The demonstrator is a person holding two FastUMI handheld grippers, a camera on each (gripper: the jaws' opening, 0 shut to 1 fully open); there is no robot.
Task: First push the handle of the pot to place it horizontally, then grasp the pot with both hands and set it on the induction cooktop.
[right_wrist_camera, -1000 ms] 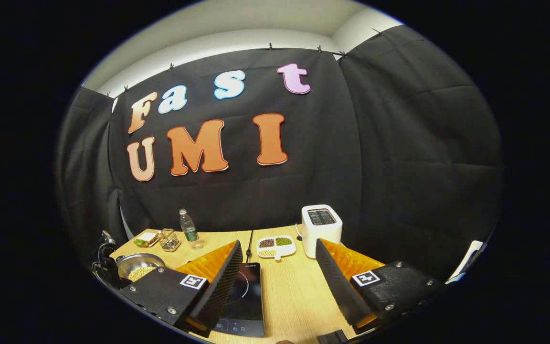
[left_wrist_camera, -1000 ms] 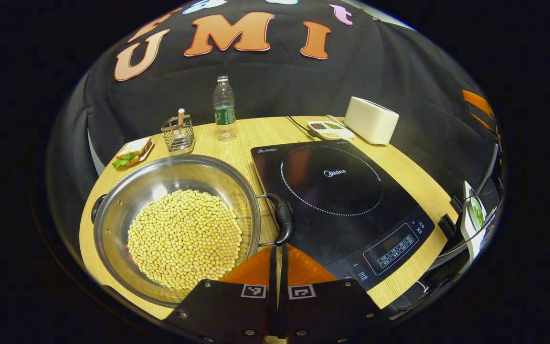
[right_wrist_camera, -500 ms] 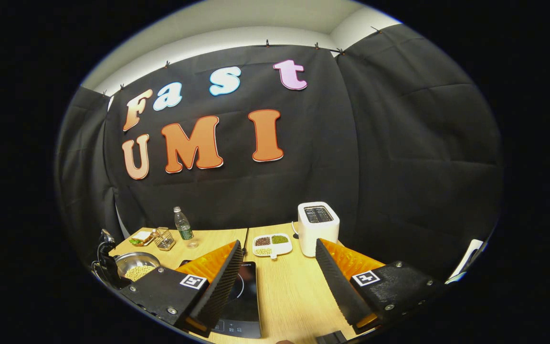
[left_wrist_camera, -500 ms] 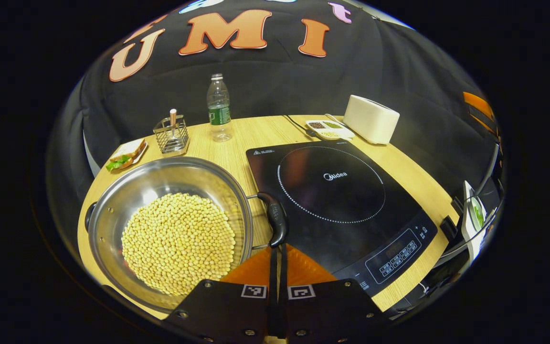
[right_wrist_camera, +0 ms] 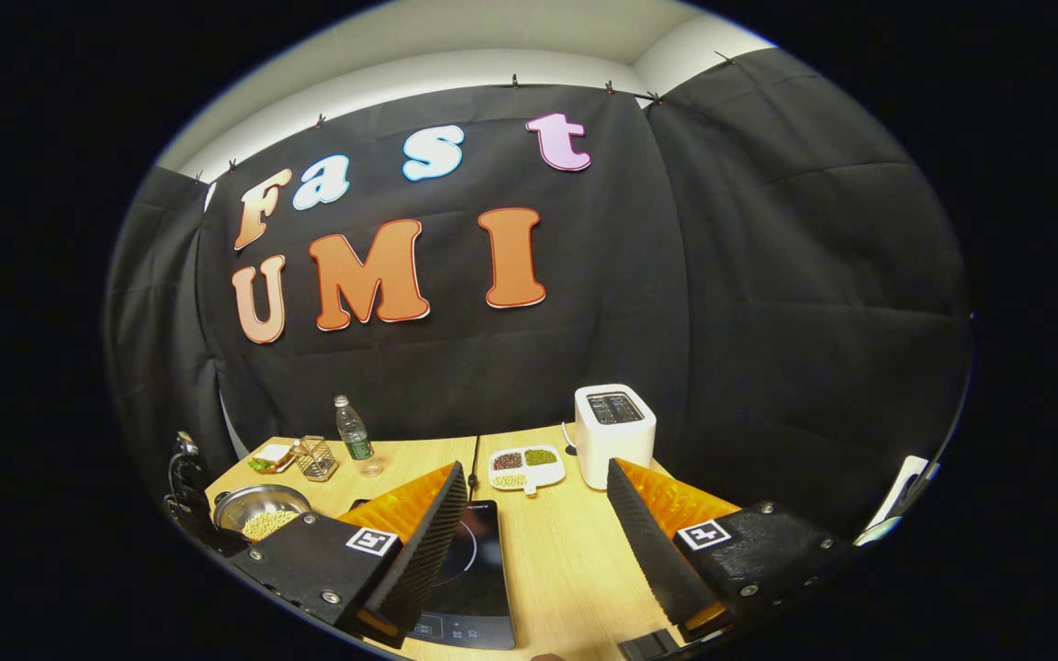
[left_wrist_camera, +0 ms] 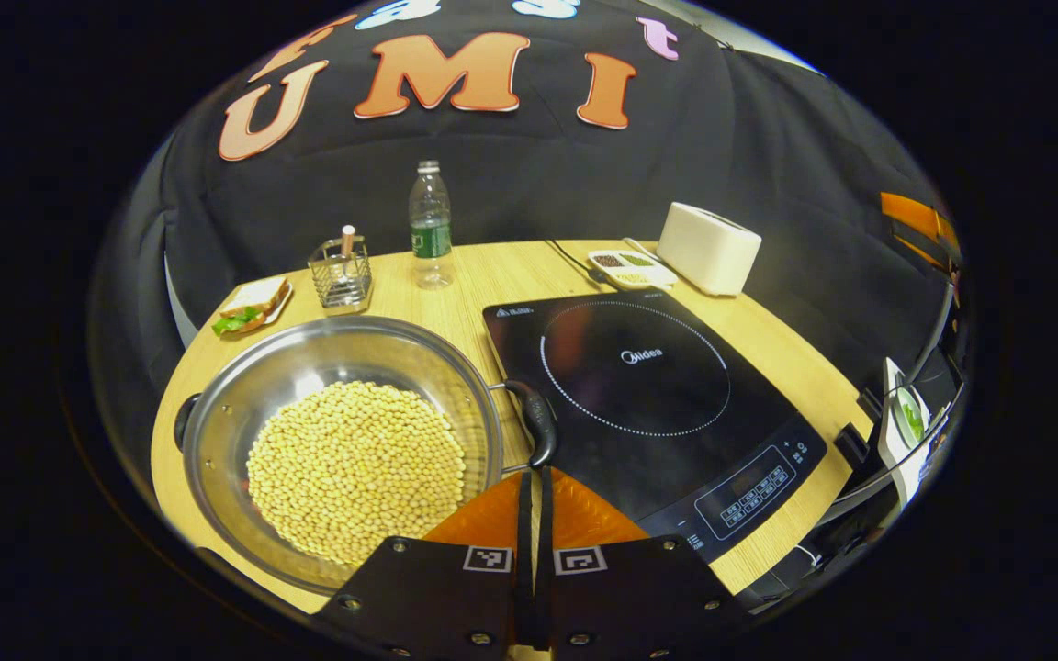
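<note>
The left gripper [left_wrist_camera: 534,479], its orange fingers pressed together with nothing between them, points its tips just short of the black handle [left_wrist_camera: 540,424] on the pot [left_wrist_camera: 345,441], which sits full of soybeans on the wooden table [left_wrist_camera: 492,275] right beside the induction cooktop [left_wrist_camera: 648,404]. The right gripper [right_wrist_camera: 529,514] hangs spread wide and empty over the table on the far side of the cooktop from the pot. The push looks best made low and slow against the handle's end, so the pot turns without sliding or spilling beans.
</note>
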